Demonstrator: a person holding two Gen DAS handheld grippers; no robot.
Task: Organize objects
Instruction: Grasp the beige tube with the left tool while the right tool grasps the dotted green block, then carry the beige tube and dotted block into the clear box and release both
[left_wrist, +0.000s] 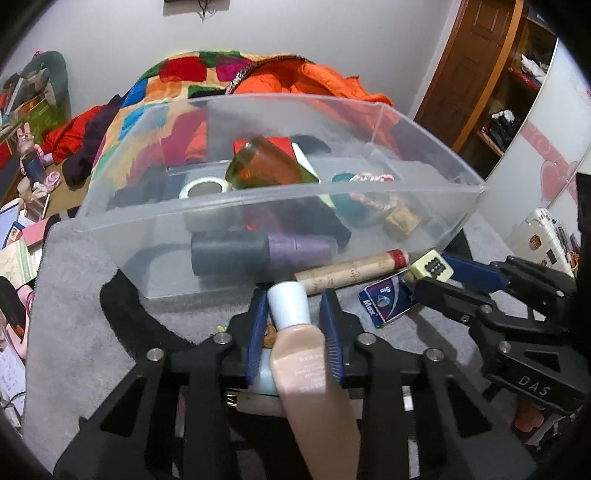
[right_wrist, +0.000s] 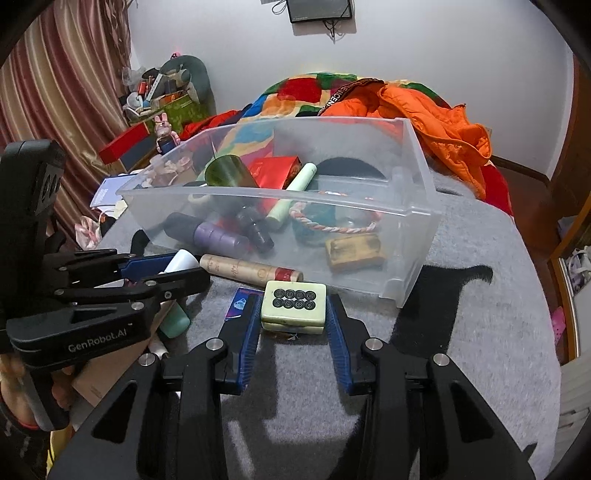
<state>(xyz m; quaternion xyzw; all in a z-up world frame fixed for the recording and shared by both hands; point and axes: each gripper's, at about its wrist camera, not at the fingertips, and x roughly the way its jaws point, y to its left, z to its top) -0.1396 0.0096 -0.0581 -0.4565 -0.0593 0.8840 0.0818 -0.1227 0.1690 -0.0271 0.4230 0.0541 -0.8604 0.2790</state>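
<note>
A clear plastic bin (left_wrist: 436, 177) (right_wrist: 413, 236) stands on the grey mat, holding a purple bottle (right_wrist: 218, 236), a green cup (right_wrist: 227, 173), a red box (right_wrist: 273, 171), a rope ring and other items. My left gripper (left_wrist: 293, 314) is shut on a beige tube with a white cap (left_wrist: 299, 350), just in front of the bin. My right gripper (right_wrist: 293, 317) is shut on a pale green mahjong tile (right_wrist: 294, 306), also seen in the left wrist view (left_wrist: 430, 266). A cardboard tube (right_wrist: 247, 271) and a blue packet (left_wrist: 384, 304) lie by the bin.
A patchwork blanket (right_wrist: 295, 96) and an orange jacket (right_wrist: 443, 122) lie behind the bin. Clutter and a red box (right_wrist: 125, 142) sit at the left by the curtain. A mint green bottle (right_wrist: 175, 321) lies under the left gripper.
</note>
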